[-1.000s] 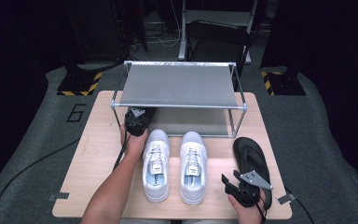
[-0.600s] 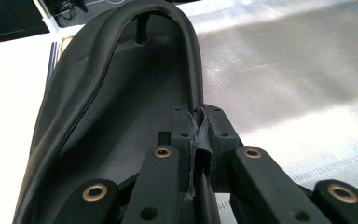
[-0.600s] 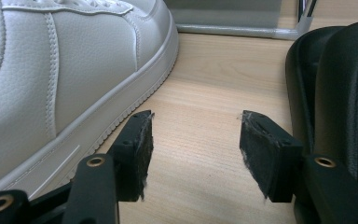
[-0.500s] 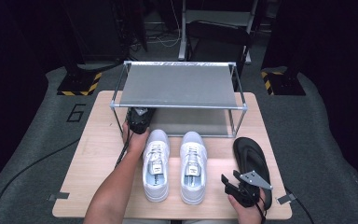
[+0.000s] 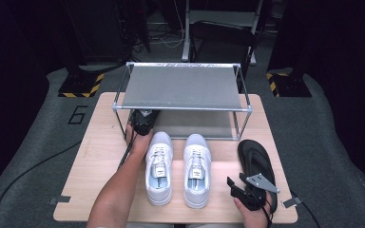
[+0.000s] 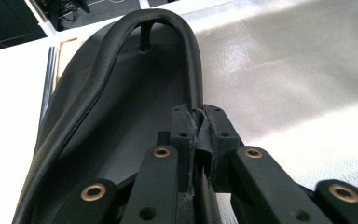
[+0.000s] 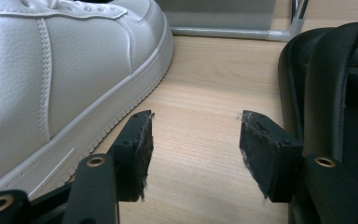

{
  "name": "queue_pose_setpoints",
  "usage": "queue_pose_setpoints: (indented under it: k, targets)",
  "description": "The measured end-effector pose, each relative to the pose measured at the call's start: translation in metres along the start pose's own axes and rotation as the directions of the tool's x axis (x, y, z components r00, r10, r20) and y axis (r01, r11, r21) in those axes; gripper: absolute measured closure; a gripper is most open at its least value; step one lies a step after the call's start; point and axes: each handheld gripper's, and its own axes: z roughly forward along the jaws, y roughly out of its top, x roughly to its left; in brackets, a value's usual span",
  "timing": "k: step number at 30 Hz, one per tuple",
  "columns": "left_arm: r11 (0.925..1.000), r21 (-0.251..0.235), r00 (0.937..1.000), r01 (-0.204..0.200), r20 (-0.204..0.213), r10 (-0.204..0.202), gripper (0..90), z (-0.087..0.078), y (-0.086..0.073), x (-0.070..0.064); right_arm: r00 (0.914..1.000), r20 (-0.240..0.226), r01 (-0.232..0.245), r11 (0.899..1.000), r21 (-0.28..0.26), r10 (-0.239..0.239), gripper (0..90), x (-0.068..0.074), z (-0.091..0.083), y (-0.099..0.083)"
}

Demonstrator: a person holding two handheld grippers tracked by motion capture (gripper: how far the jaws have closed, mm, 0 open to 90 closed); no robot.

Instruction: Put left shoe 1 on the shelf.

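We see the left gripper [image 5: 142, 118] reaching in at the left front corner of the metal shoe rack [image 5: 183, 88], low, at the lower shelf level. In the left gripper view its jaws are pinched tight on the strap of a black flip-flop [image 6: 135, 121]; the strap loops up and away from the jaws to the toe post, and the sole lies on the pale mesh of the lower shelf [image 6: 298, 84]. In the high view this sandal is mostly hidden under the rack's top shelf.

The right gripper [image 5: 240, 190] sits near the front right of the worktop [image 5: 100, 156], beside the heel of the second black flip-flop [image 5: 256, 161], which lies flat on the wood just right of the rack's right legs. In the right gripper view its jaws stand wide apart with bare worktop between them and nothing held; that flip-flop's edge is just beside the right-hand jaw, the side of a white sneaker near the left-hand one.

The pair of white sneakers [image 5: 178, 166] rests side by side mid-worktop, toes towards the rack, between the person's two forearms.
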Motion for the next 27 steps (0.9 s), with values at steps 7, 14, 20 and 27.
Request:
queue_pose_setpoints:
  k: [7,14,20,27]
  targets:
    - [0.9992,0.003,0.9991,-0.041,-0.013,0.041,78.1,-0.0016,0.0001,0.0004,0.9999,-0.007,0.008,1.0,0.004,-0.008,43.9,0.0026,0.0019,-0.0005]
    - [0.9997,-0.003,0.9997,-0.023,-0.008,0.023,61.5,0.0008,-0.0028,-0.0007,0.9999,-0.003,0.014,1.0,0.009,-0.014,43.9,0.0033,0.0021,-0.0011]
    - [0.9999,-0.007,0.9996,-0.016,-0.022,0.015,57.8,-0.0025,-0.0014,-0.0018,0.9998,-0.007,0.017,1.0,0.017,-0.017,43.9,0.0041,0.0031,-0.0014]
    - [0.9985,-0.018,0.9981,-0.051,-0.034,0.051,56.3,-0.0088,-0.0032,-0.0027,0.9996,-0.007,0.027,1.0,0.013,-0.027,44.0,0.0048,0.0034,-0.0013]
